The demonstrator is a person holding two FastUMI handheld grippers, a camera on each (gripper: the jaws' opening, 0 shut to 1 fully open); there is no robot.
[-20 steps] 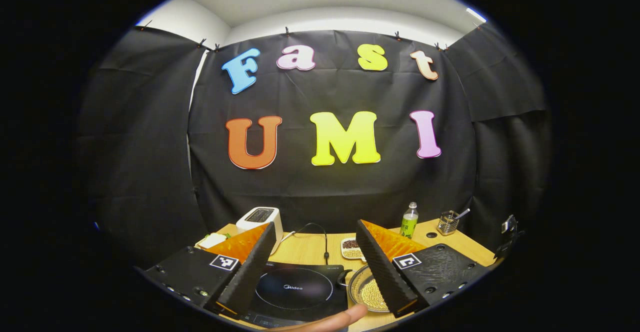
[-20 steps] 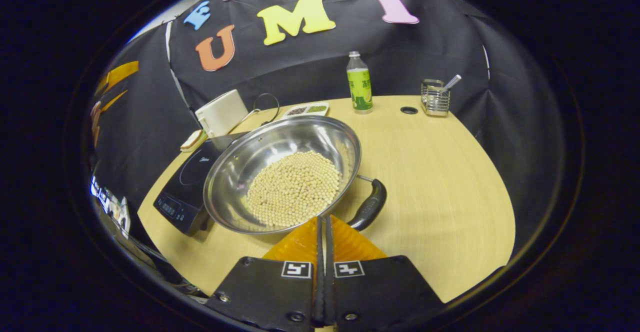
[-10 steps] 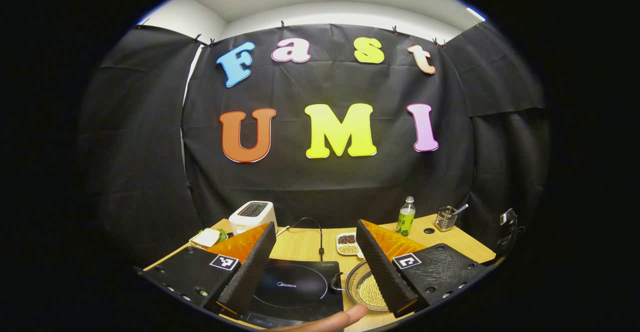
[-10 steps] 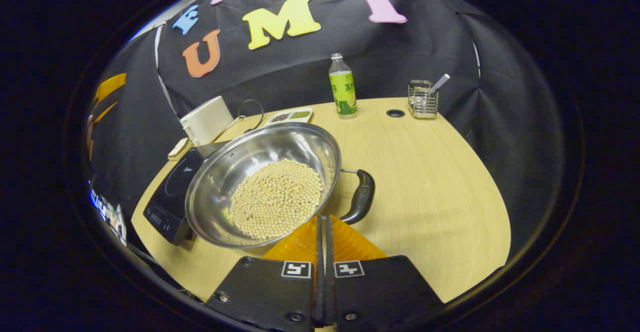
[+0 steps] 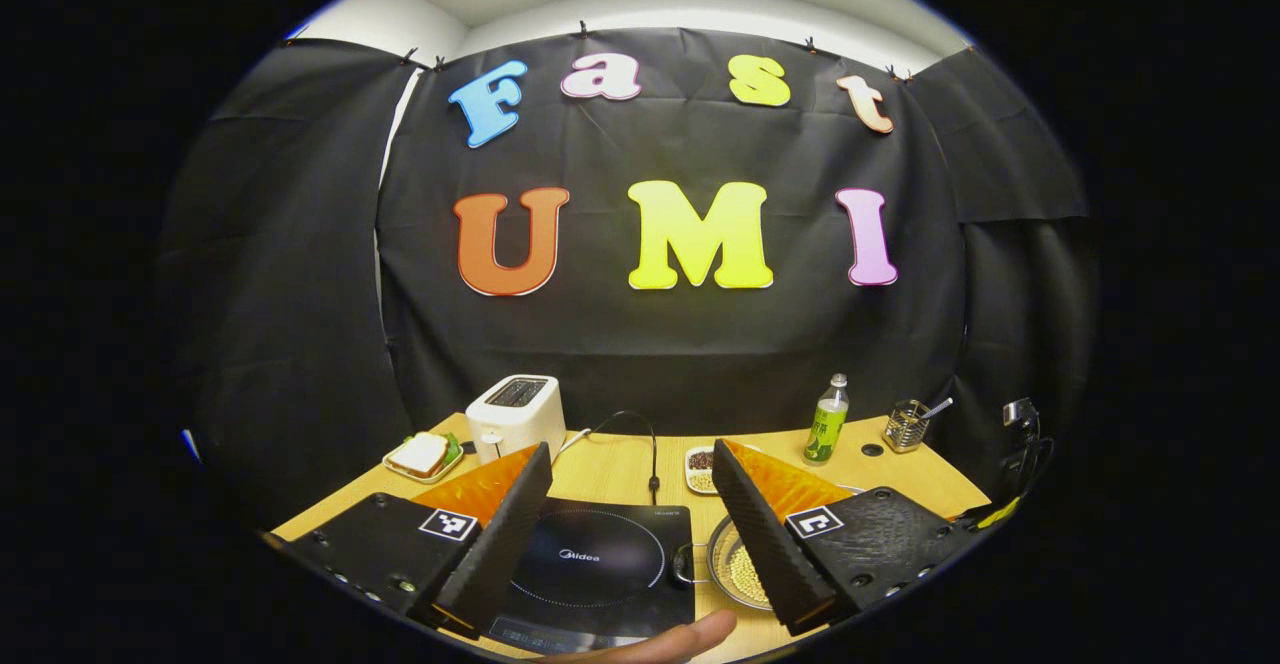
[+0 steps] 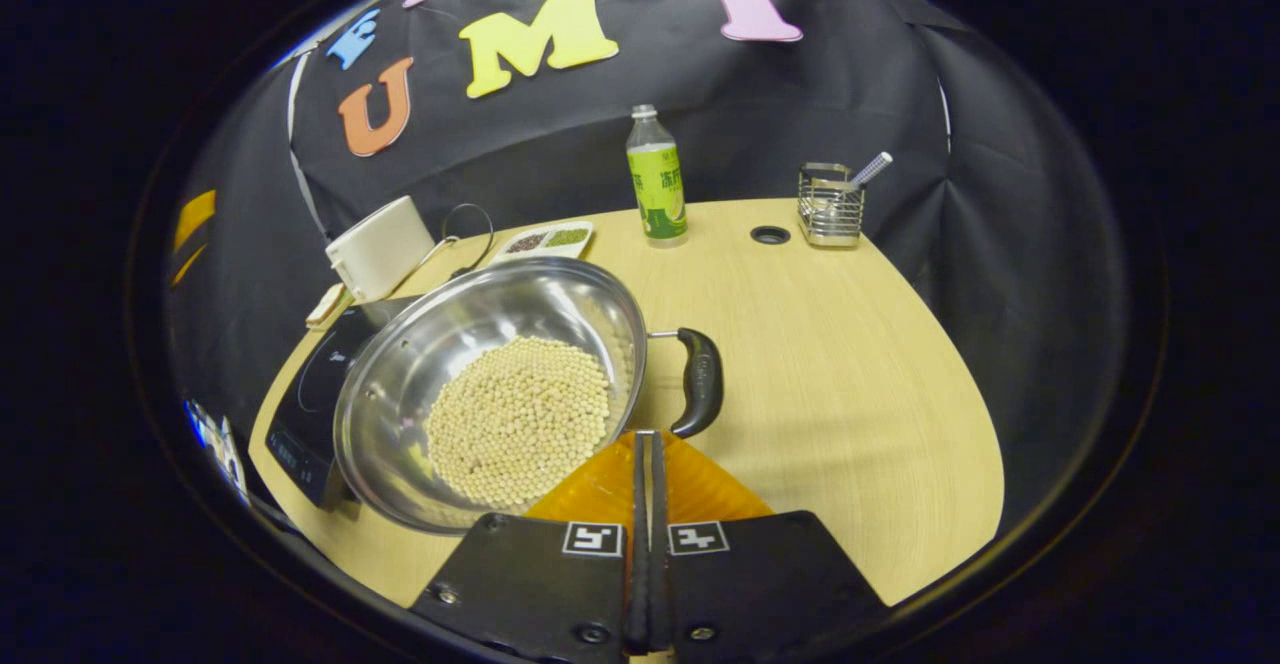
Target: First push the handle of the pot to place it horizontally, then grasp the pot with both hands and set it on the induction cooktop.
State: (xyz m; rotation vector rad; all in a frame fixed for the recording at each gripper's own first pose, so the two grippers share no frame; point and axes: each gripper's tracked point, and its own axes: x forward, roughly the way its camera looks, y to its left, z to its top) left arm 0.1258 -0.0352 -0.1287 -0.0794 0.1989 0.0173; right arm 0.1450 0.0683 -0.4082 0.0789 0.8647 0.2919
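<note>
Right gripper closed, fingers pressed together with nothing between them, tips just beside the lower end of the handle; touching or not, cannot tell. Pot resting on the wooden surface, steel, holding a heap of pale beans. Handle black, on the pot's right side in the right gripper view, running nearly straight toward the camera. Pot's far left rim overlapping the edge of the cooktop in that view; resting on it or not, cannot tell.

Left gripper spread wide, nothing held, raised above the surface and looking across it. Between its fingers in the left gripper view: cooktop, black, flat on the surface, cord leading back from it. Pot just right of the cooktop, partly hidden behind the right finger, small loop handle toward the cooktop. Fingertip of a hand at the bottom edge.

Farther back: toaster, white, left rear; sandwich on a plate beside it; small tray with dark and pale grains behind the cooktop; bottle upright, green label; wire holder with a utensil near the right rear. Same bottle, holder, tray and toaster along the far side in the right gripper view.
</note>
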